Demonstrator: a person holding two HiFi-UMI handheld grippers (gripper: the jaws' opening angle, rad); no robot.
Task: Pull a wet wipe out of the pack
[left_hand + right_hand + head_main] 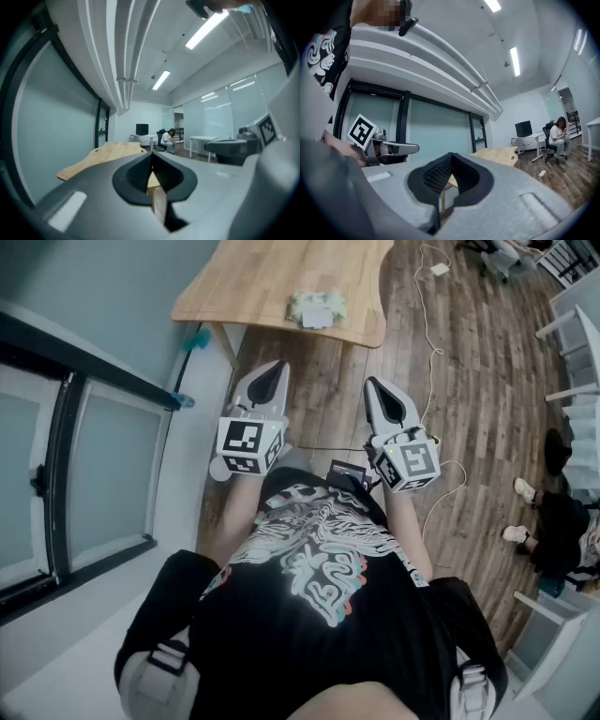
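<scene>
The pale green wet wipe pack [317, 308] lies on the light wooden table [244, 282], well apart from both grippers. The left gripper [274, 371] and right gripper [377, 390] are held near the person's chest with their jaws closed together on nothing, so I judge the reach is not yet begun.

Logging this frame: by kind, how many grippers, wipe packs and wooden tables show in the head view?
grippers: 2, the left gripper and the right gripper, both shut on nothing
wooden table: 1
wet wipe pack: 1, lying on that table
total: 4
</scene>
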